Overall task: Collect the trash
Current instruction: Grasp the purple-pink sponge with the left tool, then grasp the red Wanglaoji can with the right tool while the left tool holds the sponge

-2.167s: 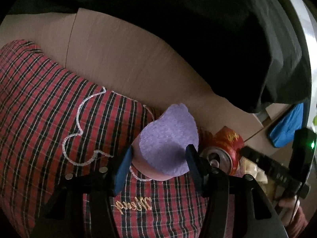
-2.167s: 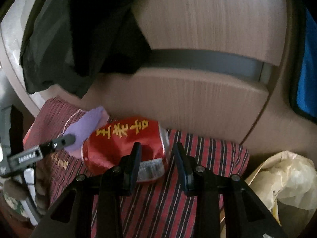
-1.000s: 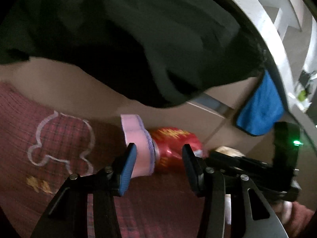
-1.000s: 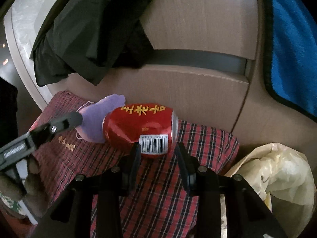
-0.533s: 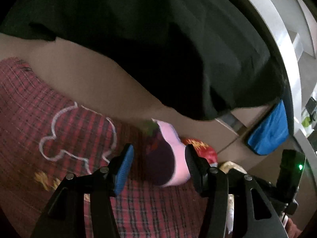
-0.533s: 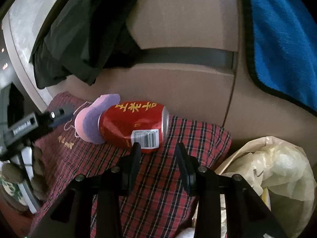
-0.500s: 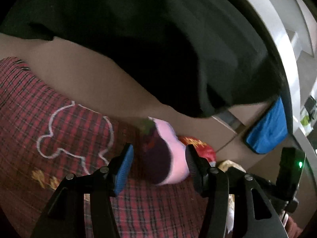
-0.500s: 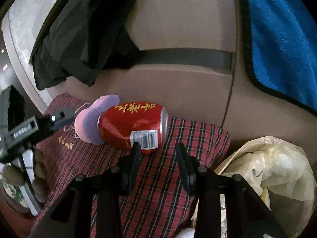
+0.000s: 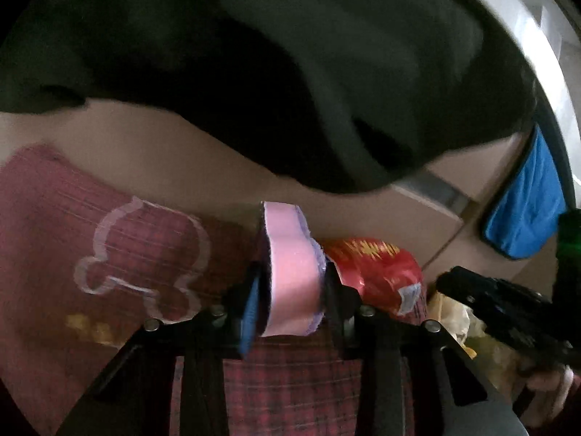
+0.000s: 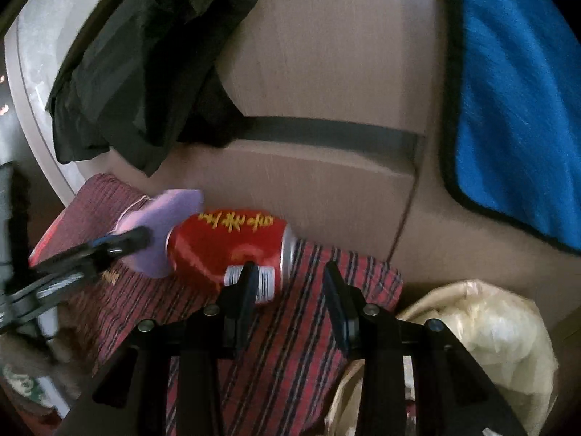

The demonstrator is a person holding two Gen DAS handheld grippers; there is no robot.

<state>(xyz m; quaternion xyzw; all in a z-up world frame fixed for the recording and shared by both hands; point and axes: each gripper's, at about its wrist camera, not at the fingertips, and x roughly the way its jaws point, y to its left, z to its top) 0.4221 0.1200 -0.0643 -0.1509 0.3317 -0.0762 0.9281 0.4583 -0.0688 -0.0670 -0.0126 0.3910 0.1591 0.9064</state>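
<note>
My left hand-held gripper (image 9: 290,290) is closing edge-on around the pink-and-purple sponge (image 9: 292,272) to lift it from the plaid cloth (image 10: 297,345), my right hand-held gripper (image 10: 290,283) gapes empty short of the red can (image 10: 228,243) lying beyond.

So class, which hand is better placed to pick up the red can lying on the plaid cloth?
Right. Its tool is open, with the red can just ahead; the left tool is closing around the pink-and-purple sponge.

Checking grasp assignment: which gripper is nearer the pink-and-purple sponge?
Left. The left gripper has the sponge between its closing jaws; the right gripper hovers empty past the red can's far end.
</note>
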